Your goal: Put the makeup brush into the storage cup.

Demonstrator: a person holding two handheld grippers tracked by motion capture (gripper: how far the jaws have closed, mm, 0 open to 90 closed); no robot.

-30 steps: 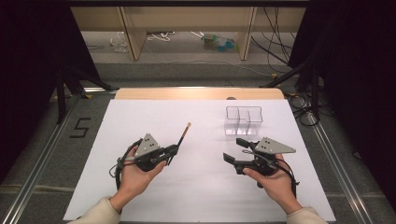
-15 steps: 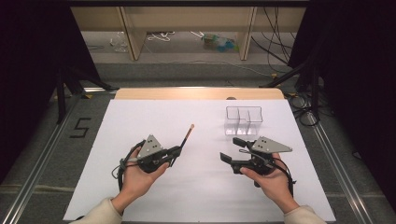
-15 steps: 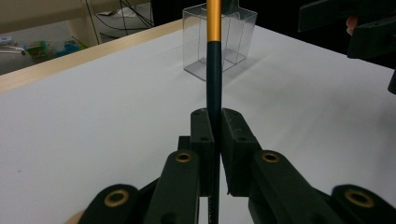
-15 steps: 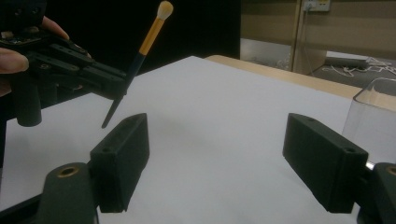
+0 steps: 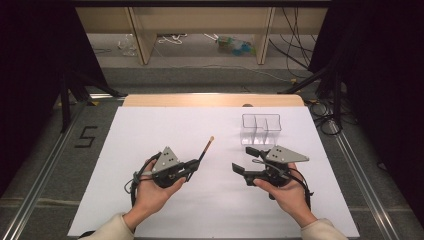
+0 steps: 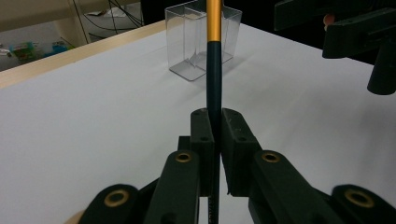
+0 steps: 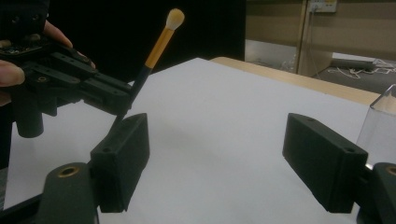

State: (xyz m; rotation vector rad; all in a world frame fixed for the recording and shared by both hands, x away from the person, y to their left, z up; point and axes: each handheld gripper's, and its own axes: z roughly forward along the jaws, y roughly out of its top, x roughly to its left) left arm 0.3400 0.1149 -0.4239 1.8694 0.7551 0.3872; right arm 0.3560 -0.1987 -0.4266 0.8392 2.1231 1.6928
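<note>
A slim makeup brush (image 5: pixel 206 148) with a dark handle, gold ferrule and pale tip sticks out of my left gripper (image 5: pixel 196 165), angled up and away to the right. In the left gripper view the jaws (image 6: pixel 217 126) are shut on the brush handle (image 6: pixel 214 70). My right gripper (image 5: pixel 245 160) is held just right of it, open, with nothing between its pads (image 7: pixel 222 161). The right gripper view shows the brush (image 7: pixel 161 42) and the left gripper (image 7: pixel 93 91) at upper left. A clear divided container (image 5: pixel 261 128) stands behind the right gripper.
Both hands hover over a white sheet (image 5: pixel 175 125) that covers the table, with a wooden edge (image 5: pixel 210 100) at the far side. The clear container (image 6: pixel 187 42) stands straight ahead of the brush. Dark floor, cables and shelf legs lie beyond.
The left gripper and its brush have drifted slightly right, toward the right gripper. The right gripper has hardly moved, and both grips are unchanged.
</note>
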